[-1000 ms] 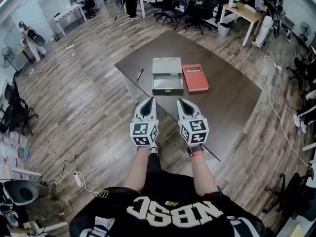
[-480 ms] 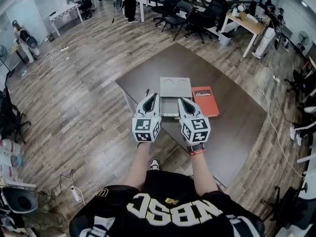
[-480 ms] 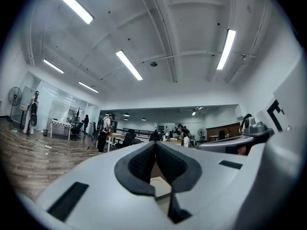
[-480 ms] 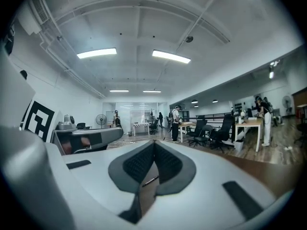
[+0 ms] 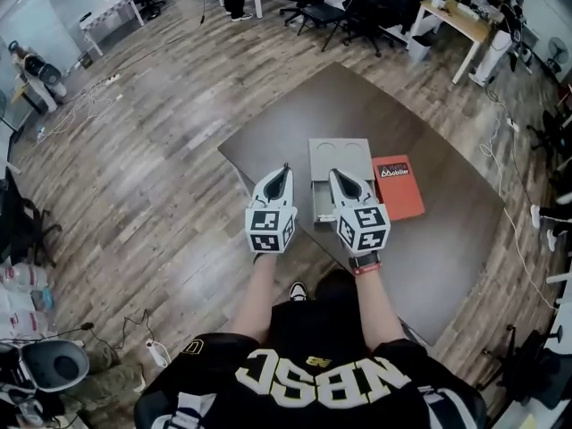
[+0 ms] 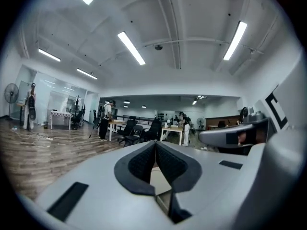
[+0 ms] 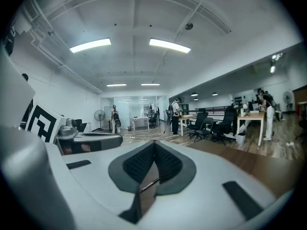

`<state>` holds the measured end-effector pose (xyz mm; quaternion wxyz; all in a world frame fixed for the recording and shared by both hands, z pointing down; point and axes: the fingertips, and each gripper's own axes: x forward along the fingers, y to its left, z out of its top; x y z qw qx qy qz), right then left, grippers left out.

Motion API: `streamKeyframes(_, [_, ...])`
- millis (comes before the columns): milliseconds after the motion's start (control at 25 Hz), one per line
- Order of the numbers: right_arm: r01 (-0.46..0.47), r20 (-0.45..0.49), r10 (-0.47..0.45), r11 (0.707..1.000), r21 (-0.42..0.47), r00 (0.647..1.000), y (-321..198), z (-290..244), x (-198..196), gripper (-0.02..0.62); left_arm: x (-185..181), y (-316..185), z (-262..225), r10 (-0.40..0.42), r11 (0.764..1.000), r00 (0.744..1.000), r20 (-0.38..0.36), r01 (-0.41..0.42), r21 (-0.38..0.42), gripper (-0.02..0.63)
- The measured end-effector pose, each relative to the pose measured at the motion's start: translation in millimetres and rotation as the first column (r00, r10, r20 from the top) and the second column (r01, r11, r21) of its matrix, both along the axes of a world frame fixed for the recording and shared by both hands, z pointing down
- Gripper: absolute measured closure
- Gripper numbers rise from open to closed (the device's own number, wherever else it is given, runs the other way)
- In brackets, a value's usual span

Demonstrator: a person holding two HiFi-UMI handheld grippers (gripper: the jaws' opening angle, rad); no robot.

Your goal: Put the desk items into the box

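A grey box (image 5: 340,150) with two round recesses on top stands on the dark brown table (image 5: 438,239), its drawer (image 5: 323,202) pulled out toward me. A red book (image 5: 399,186) lies flat against the box's right side. My left gripper (image 5: 284,172) is shut and empty, held level over the table's near left edge, just left of the drawer. My right gripper (image 5: 336,174) is shut and empty too, its tips over the drawer. In the right gripper view a thin black pen (image 7: 148,185) shows on the table below the shut right gripper (image 7: 154,143). The left gripper (image 6: 155,143) shows closed pads.
Wooden floor surrounds the table. Office chairs (image 5: 357,7) and light desks (image 5: 465,12) stand at the far end, with people beside them. A white cable (image 5: 505,213) runs along the floor to the table's right.
Both grippers, still shut, have travelled forward with me from over the floor to the table's near edge. The box and book are closer, and the pen has slipped behind the left gripper.
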<state>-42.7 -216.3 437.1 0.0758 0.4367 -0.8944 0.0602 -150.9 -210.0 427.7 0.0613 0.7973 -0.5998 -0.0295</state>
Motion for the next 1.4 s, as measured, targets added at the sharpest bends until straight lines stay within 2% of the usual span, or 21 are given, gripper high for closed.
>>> streamKeyframes(80, [0.004,-0.006,-0.005,1.0,-0.022,1.0,-10,11,-2,0.588,-3,-12,21,-0.006,0.999,1.0,0.031,0.007,-0.054,0.589])
streamKeyframes(400, [0.062,-0.036,-0.066,0.992,-0.107,0.997,-44,49,-15,0.588,-12,-50,92,-0.015,0.975,0.998,0.065,0.029,-0.222,0.589])
streamKeyframes(520, [0.078,-0.031,-0.084,0.985,-0.153,0.996,-52,67,-19,0.588,-19,-60,117,-0.028,0.956,0.995,0.098,0.055,-0.287,0.589])
streamKeyframes(840, [0.12,-0.023,-0.129,0.963,-0.242,0.991,-70,111,-33,0.588,-27,-88,183,0.028,0.9,0.988,0.151,0.041,-0.433,0.575])
streamKeyframes(1000, [0.132,-0.025,-0.145,0.949,-0.286,0.989,-73,130,-32,0.588,-25,-93,215,0.045,0.869,0.986,0.162,0.041,-0.493,0.538])
streamKeyframes(1240, [0.137,-0.021,-0.152,0.932,-0.336,0.988,-78,154,-30,0.588,-30,-110,257,0.081,0.841,0.978,0.191,0.036,-0.54,0.492])
streamKeyframes(1400, [0.131,-0.02,-0.148,0.923,-0.361,0.989,-80,169,-23,0.588,-26,-117,282,0.129,0.807,0.973,0.193,0.01,-0.59,0.455])
